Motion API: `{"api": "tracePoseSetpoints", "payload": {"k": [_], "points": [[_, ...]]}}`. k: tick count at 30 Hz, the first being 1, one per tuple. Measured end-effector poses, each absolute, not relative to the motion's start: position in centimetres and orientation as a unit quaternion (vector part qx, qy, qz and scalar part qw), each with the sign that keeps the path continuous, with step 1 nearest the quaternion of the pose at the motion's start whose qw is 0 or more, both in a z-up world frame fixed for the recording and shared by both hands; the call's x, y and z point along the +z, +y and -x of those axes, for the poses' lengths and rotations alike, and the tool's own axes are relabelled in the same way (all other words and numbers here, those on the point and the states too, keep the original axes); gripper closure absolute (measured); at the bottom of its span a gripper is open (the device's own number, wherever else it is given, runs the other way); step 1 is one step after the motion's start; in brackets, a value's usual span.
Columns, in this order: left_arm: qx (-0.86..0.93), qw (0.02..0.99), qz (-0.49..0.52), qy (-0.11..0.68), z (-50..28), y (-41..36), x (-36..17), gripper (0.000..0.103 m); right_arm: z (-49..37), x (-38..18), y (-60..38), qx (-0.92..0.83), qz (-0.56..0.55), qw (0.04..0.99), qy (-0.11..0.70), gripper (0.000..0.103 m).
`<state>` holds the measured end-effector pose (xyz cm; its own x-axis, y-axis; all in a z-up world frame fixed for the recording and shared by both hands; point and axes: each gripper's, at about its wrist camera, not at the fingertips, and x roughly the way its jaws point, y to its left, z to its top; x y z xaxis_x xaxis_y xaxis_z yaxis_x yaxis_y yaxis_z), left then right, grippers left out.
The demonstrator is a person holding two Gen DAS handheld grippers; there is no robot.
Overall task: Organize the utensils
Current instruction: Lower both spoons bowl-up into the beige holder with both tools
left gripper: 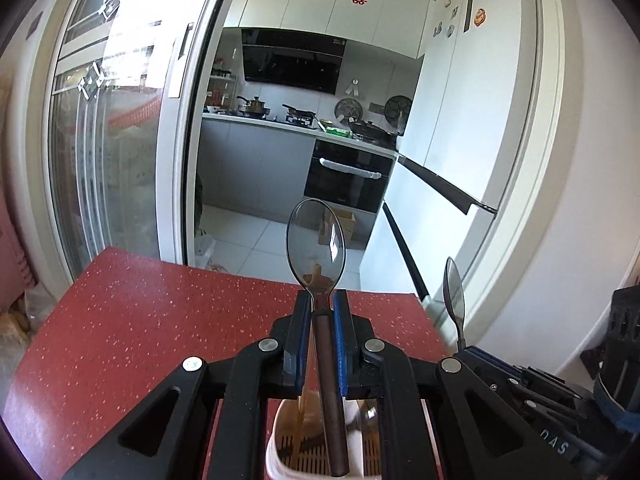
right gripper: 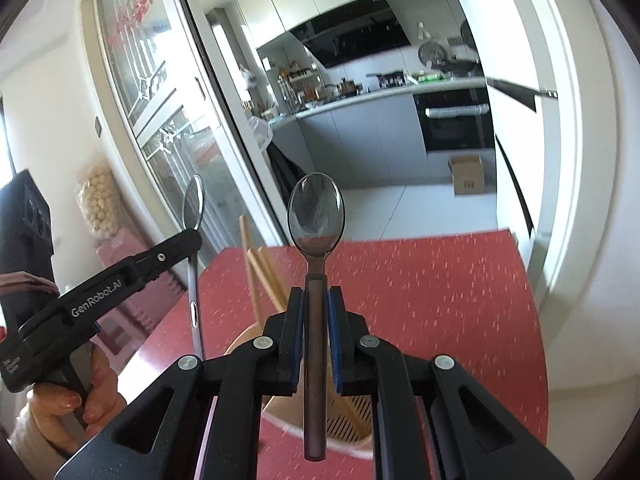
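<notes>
My left gripper (left gripper: 322, 300) is shut on a metal spoon (left gripper: 316, 244), bowl up, brown handle hanging down over a beige utensil holder (left gripper: 280, 456) with wooden chopsticks in it. My right gripper (right gripper: 314, 296) is shut on a second spoon (right gripper: 316, 212), also upright, above the same holder (right gripper: 352, 432). Each gripper shows in the other's view: the right one with its spoon (left gripper: 454, 292) at the right, the left one with its spoon (right gripper: 193, 204) at the left. Wooden chopsticks (right gripper: 256, 272) stick up from the holder.
Both grippers hover over a red speckled table (left gripper: 140, 320), also in the right wrist view (right gripper: 440, 300). Beyond its far edge are a sliding glass door (left gripper: 120, 140), a kitchen with an oven (left gripper: 348, 176), a white fridge (left gripper: 460, 120) and a cardboard box (right gripper: 466, 176) on the floor.
</notes>
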<state>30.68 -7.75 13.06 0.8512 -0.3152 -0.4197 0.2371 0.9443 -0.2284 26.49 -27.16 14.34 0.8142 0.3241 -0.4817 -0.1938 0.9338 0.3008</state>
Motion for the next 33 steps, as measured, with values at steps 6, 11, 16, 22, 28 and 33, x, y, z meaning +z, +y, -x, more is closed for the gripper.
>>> {"api": "tracePoseSetpoints", "payload": {"k": [6, 11, 16, 22, 28, 33], "points": [[-0.123, 0.968, 0.079, 0.205, -30.8, -8.4, 10.8, 0.062, -27.3, 13.0, -25.6, 0.127, -0.068, 0.962, 0.234, 0.091], [-0.109, 0.974, 0.059, 0.192, -30.1, -8.7, 9.2, 0.062, -27.5, 11.0, -24.5, 0.12, -0.037, 0.967, 0.223, 0.091], [-0.108, 0.972, 0.049, 0.202, -29.5, -8.8, 7.4, 0.062, -26.9, 9.4, -23.7, 0.113, -0.012, 0.969, 0.22, 0.091], [-0.108, 0.972, 0.032, 0.207, -28.8, -9.3, 6.6, 0.062, -25.8, 8.2, -23.3, 0.111, 0.008, 0.97, 0.219, 0.091], [-0.101, 0.971, 0.023, 0.214, -28.3, -9.6, 5.9, 0.062, -25.2, 7.9, -23.3, 0.11, 0.013, 0.97, 0.215, 0.091], [-0.097, 0.972, 0.021, 0.214, -27.9, -9.3, 5.9, 0.062, -25.1, 7.9, -23.2, 0.103, 0.024, 0.972, 0.209, 0.09]]}}
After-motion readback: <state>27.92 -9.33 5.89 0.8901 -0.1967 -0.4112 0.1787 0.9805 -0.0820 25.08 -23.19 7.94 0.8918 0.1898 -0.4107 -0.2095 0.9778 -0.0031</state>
